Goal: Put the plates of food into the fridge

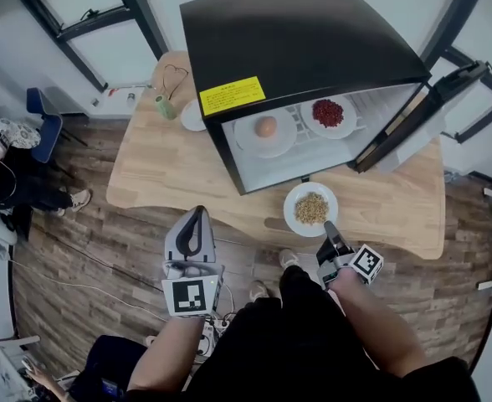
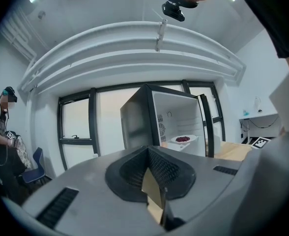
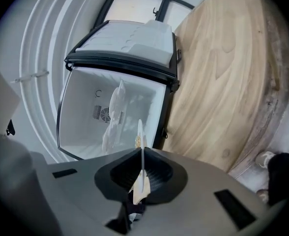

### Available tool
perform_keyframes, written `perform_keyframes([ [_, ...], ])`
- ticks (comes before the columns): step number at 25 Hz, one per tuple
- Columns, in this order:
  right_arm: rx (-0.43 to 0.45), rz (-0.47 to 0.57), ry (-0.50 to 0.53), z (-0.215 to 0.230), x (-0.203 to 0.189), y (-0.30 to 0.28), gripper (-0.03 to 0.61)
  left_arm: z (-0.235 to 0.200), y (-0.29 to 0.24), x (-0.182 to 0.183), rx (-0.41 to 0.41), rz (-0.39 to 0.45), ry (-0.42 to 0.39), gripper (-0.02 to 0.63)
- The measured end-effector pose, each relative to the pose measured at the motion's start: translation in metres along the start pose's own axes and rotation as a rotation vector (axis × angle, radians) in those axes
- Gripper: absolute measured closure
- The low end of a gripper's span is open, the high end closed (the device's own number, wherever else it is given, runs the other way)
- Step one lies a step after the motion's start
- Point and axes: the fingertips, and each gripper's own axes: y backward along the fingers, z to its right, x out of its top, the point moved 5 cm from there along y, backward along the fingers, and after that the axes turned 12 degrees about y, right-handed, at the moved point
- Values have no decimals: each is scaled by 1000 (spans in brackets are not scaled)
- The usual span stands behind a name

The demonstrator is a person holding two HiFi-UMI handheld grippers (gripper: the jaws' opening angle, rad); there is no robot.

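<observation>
So I'm on the last plate: the plate with the egg (image 1: 265, 131) and the plate of red food (image 1: 328, 114) already sit side by side on the shelf inside the open fridge (image 1: 296, 48). The plate of brown grains (image 1: 311, 208) is outside, in front of the fridge opening at the near edge of the counter (image 1: 162, 166).

My right gripper (image 1: 330, 227) is clamped on that plate's near rim; in the right gripper view the rim (image 3: 140, 146) shows edge-on between the closed jaws, with the fridge interior straight beyond it. My left gripper (image 1: 197, 212) hangs off the near-left side of the counter with its jaws together and nothing in them.

Next, I judge, the plate has to travel far-ward through the opening, kept level so the grains don't slide off. The shelf looks nearly full, so I'd aim for the near strip in front of the two plates, or a lower level if there is one, and clear the door (image 1: 430, 107) on the right.
</observation>
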Motion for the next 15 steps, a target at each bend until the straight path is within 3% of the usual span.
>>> perform_keyframes([
  [15,76,-123,17,-22,37,-97,545,-18,-45,19,135,32,24,609],
])
